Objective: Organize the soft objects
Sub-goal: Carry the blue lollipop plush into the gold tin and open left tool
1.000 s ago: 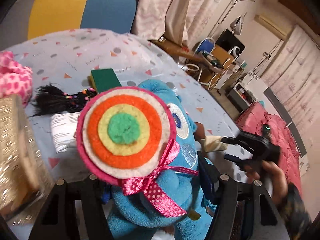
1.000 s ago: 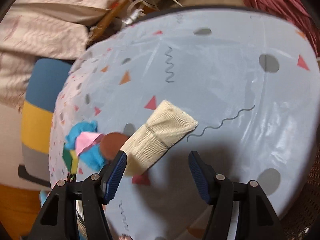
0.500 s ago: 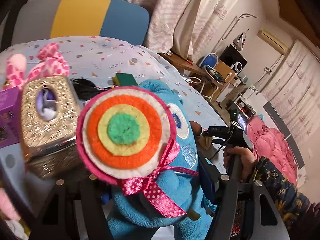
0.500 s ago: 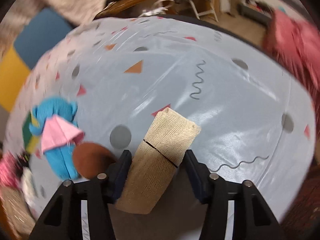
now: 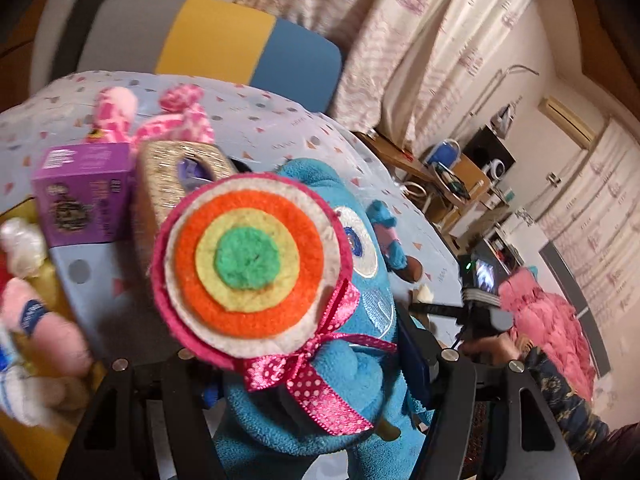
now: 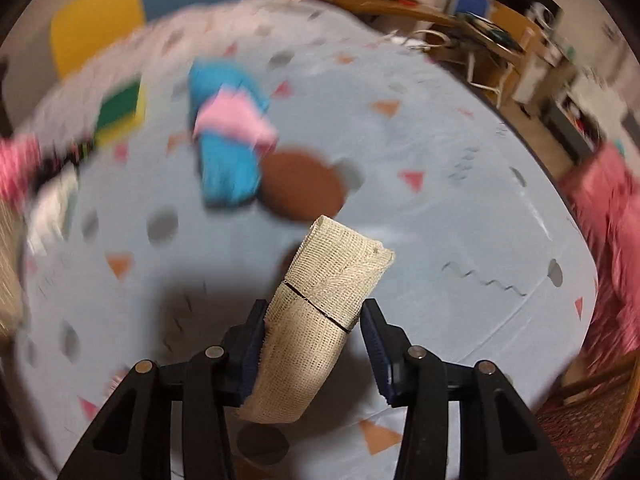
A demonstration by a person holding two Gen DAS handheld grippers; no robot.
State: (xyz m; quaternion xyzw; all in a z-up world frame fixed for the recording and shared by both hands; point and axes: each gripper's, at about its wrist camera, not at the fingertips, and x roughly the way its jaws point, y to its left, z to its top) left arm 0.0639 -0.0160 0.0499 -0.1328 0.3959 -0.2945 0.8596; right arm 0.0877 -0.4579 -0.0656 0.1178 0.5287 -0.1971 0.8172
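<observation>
My left gripper (image 5: 308, 384) is shut on a blue plush toy (image 5: 360, 360) with a round felt target disc (image 5: 248, 264) and a pink dotted ribbon, held above the table. My right gripper (image 6: 314, 344) is shut on a beige woven cloth roll (image 6: 320, 312), lifted off the table and tilted. It also shows in the left wrist view (image 5: 480, 312) at the right. A small blue and pink plush (image 6: 228, 140) with a brown disc (image 6: 300, 184) lies on the table beyond the roll.
A light blue patterned tablecloth (image 6: 460, 220) covers the round table. A purple box (image 5: 84, 192), a gold tissue box (image 5: 172, 184), a pink checked plush (image 5: 172, 116) and a yellow container with soft toys (image 5: 36, 360) stand at left. A green-yellow sponge (image 6: 120, 108) lies far left.
My right gripper closed on the beige roll and lifted it off the table. My left gripper swung left with the blue plush, bringing the boxes and the yellow container into view.
</observation>
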